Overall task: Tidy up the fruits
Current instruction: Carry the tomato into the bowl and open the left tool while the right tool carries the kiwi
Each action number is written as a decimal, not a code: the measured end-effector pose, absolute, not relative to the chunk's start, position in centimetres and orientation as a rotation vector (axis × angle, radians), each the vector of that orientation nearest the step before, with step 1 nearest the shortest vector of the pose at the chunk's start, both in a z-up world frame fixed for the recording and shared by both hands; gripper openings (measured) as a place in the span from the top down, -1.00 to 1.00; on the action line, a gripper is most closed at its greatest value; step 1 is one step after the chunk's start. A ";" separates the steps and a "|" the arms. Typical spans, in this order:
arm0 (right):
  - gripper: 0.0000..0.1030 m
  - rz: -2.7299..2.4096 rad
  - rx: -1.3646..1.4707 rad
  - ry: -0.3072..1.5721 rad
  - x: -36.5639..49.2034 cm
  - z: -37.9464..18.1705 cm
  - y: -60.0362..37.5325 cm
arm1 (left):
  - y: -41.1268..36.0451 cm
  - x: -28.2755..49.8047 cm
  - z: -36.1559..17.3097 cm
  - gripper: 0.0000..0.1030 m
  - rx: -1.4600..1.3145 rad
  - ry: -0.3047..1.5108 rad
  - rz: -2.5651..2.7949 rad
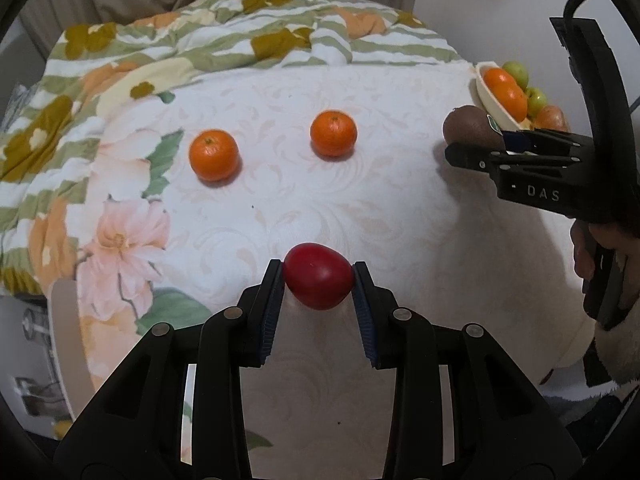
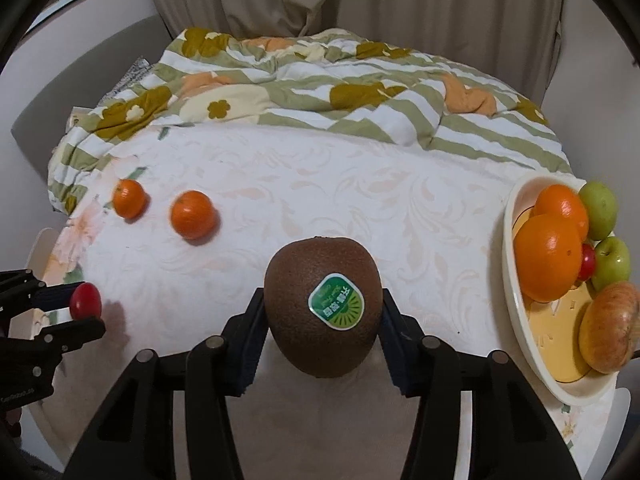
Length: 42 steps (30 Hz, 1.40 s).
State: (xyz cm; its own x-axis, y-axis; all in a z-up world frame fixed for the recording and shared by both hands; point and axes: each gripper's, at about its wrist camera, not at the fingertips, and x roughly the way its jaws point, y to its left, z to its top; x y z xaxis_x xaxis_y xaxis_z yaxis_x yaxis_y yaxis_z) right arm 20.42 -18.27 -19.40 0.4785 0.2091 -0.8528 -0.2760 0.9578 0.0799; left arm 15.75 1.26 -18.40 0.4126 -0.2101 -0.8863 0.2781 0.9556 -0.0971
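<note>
My left gripper (image 1: pixel 319 270) is shut on a small red fruit (image 1: pixel 319 281), held just above the white bedspread; it also shows in the right wrist view (image 2: pixel 85 301). My right gripper (image 2: pixel 323 300) is shut on a brown kiwi (image 2: pixel 323 306) with a green sticker; in the left wrist view the kiwi (image 1: pixel 468 126) is at the right, near the bowl. Two small oranges (image 1: pixel 214 155) (image 1: pixel 333 133) lie on the bedspread beyond the left gripper. A cream bowl (image 2: pixel 516 292) at the right holds oranges, green apples, a red fruit and a yellow-red apple.
A crumpled quilt (image 2: pixel 320 92) with green stripes and flowers lies across the far side of the bed. Curtains hang behind it. The bowl (image 1: pixel 490 96) sits at the bed's right edge. A white chair back (image 1: pixel 64 340) stands at the lower left.
</note>
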 end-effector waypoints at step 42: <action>0.07 0.317 -0.043 0.862 15.1 -6.8 -38.8 | -22.4 18.2 -6.0 0.20 0.022 0.871 -0.419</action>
